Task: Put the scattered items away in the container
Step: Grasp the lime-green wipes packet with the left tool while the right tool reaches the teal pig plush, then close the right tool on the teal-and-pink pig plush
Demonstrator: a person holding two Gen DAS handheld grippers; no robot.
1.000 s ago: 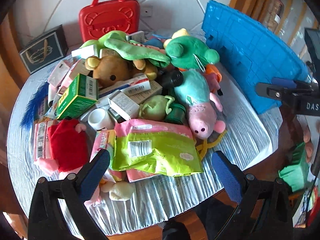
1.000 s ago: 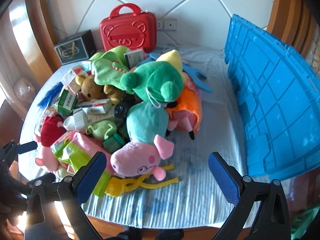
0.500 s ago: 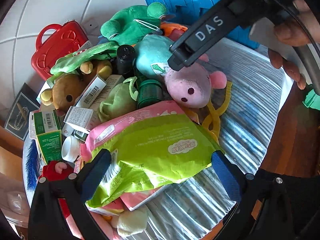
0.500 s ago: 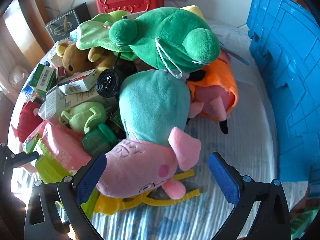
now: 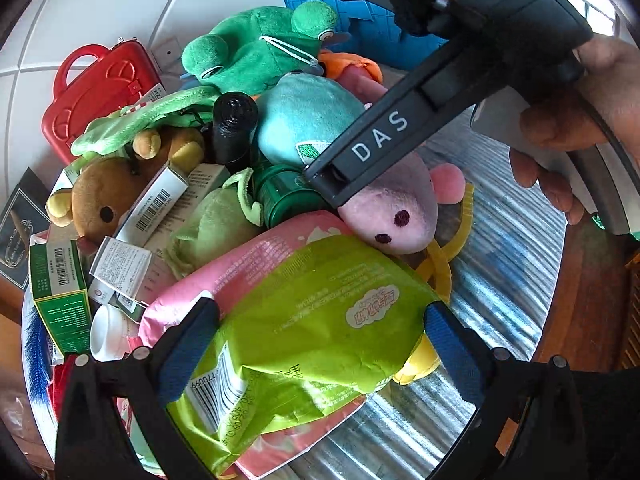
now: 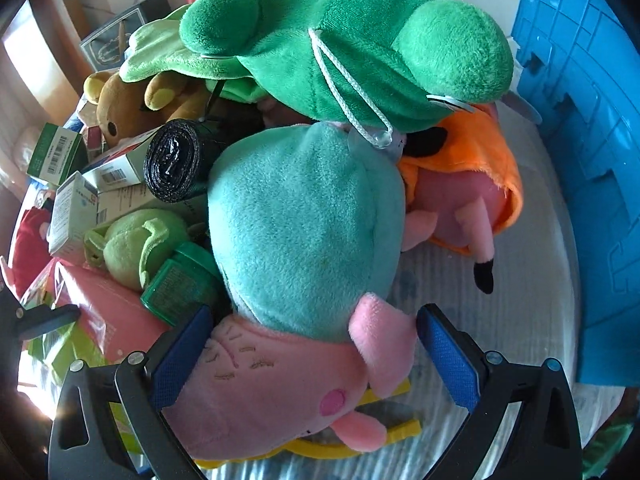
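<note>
straddling pig plush (image 6: 280, 380), right tongs (image 6: 316, 354) spread.

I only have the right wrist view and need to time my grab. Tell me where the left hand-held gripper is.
Observer: The left hand-held gripper is open, with one finger on either side of the green packet at the pile's near edge.
Operator: Say what that packet lies on.
Observer: It lies on a pink packet, which shows beyond and beneath it.
Operator: Report anything hidden from me near the green box.
Observer: A small white cup sits right beside the box, between it and the pink packet.
</note>
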